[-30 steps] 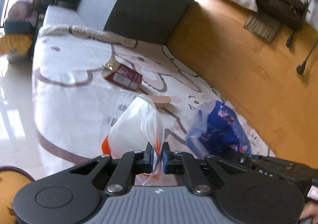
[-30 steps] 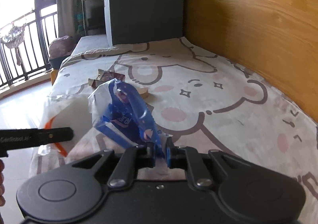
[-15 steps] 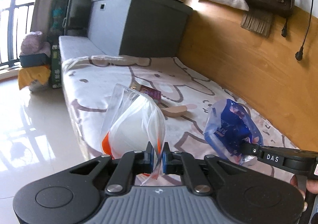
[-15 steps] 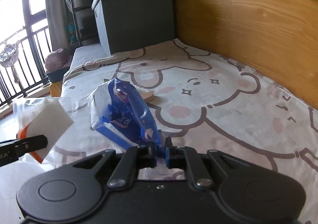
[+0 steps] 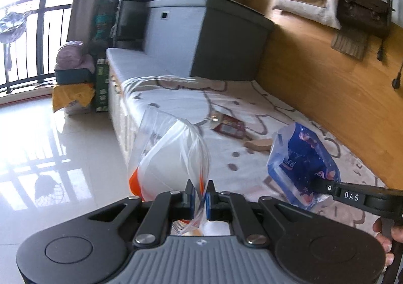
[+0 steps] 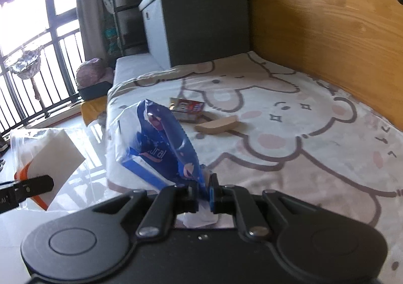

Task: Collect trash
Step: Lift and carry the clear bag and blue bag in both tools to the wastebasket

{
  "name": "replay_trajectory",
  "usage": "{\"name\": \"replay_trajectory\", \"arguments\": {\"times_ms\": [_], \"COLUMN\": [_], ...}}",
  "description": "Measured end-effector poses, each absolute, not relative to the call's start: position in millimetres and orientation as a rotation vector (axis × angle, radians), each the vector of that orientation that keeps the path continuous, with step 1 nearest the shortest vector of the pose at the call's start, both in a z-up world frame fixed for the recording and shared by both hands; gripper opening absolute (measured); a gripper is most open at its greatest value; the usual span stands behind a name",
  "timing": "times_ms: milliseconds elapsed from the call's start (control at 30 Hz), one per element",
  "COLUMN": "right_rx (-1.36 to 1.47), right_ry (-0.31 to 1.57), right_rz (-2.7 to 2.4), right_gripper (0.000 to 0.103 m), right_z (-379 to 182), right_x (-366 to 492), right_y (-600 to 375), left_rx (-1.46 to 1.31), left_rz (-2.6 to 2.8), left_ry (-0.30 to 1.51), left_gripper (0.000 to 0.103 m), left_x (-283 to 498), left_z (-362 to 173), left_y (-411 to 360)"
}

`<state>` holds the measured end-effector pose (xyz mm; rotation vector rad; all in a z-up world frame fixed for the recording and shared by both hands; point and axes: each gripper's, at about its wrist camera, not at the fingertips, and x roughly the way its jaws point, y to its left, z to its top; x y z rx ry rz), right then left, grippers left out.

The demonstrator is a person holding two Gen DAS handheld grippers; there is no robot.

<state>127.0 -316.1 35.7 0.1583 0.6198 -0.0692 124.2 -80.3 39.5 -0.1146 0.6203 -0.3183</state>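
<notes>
Two pieces of trash are held off the bed at once, one per claw. The left gripper [image 5: 199, 197] is pinched on the edge of a clear zip bag [image 5: 168, 155], so the bag w/ its white & orange contents stands up just ahead of the pads. The right gripper [image 6: 203, 196] is clamped on a corner of the blue wrapper [image 6: 156, 143], likewise ahead of it. Both are gripped by thin edges, prob. because film gives nothing firmer. Farther ahead, a red carton [image 6: 187, 107] & a cardboard piece [image 6: 216, 125] are left on the blanket [image 6: 302, 133], uncollected.
</notes>
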Motion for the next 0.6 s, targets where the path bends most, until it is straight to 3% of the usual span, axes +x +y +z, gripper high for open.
{"name": "replay_trajectory", "arguments": {"times_ms": [600], "right_rx": [0.058], "right_ry": [0.666], "right_rz": [0.071], "right_gripper": [0.008], "right_z": [17.9], "right_x": [142.3], "right_y": [-198.8], "left_rx": [-0.175], "left_rz": [-0.151], "left_ry": [0.653], "left_gripper": [0.008], "left_x": [104.4], "left_z": [20.4], "left_y": [26.9]}}
